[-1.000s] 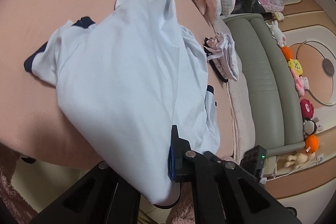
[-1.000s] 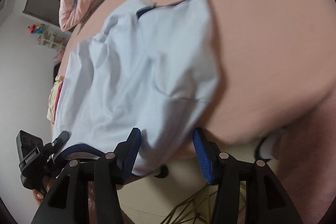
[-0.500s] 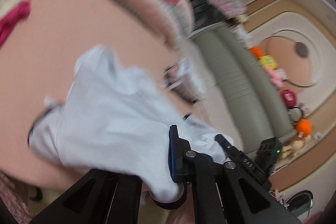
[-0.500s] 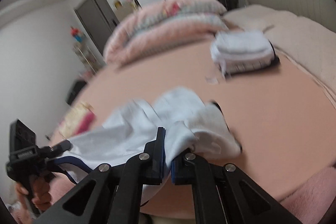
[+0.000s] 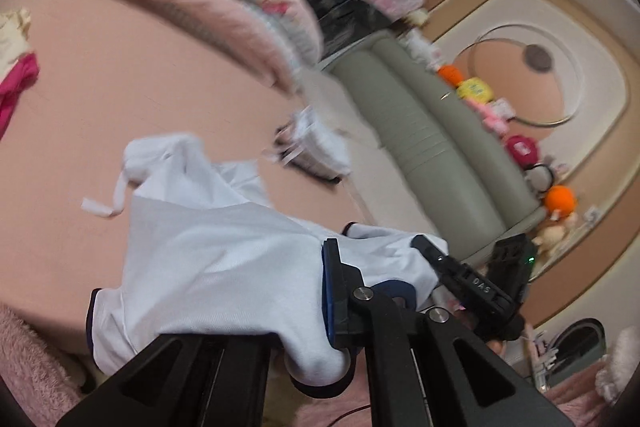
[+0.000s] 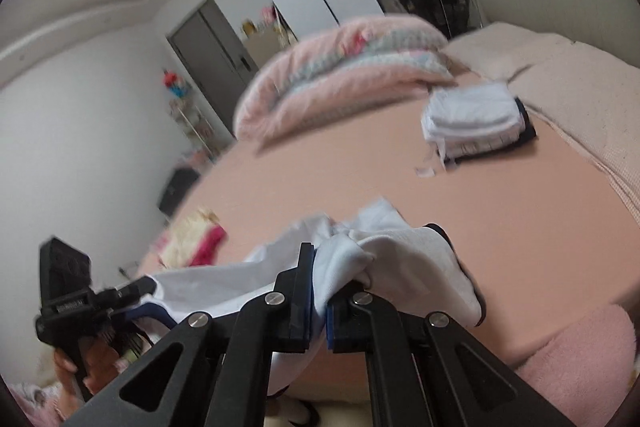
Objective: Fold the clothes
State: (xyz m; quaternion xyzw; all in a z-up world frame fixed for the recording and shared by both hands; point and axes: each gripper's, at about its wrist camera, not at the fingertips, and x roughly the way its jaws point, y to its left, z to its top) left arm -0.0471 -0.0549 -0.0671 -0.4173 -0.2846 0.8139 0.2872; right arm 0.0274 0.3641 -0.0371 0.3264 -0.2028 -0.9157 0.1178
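Note:
A pale blue-white shirt with navy trim (image 5: 208,259) hangs lifted above the pink bed sheet (image 5: 120,107), its far end trailing on the bed. My left gripper (image 5: 320,291) is shut on its near edge, cloth bunched over the blue pad. In the right wrist view my right gripper (image 6: 318,291) is shut on another bunch of the same shirt (image 6: 404,263). The other hand-held gripper (image 6: 76,303) shows at lower left there, gripping the shirt's navy-edged hem, and the right one (image 5: 472,283) shows in the left wrist view.
A folded white stack (image 6: 472,123) lies at the bed's far right. Rolled pink quilts (image 6: 344,67) sit at the head. Yellow and magenta clothes (image 6: 196,239) lie at the left. A grey-green sofa (image 5: 432,147) with plush toys stands beside the bed. Pink fluffy blanket (image 6: 576,355) covers the near edge.
Both grippers rose and lifted the shirt off the bed. The right gripper, open around the shirt's edge a second ago, closed on the cloth. The shirt went from spread flat to bunched and hanging.

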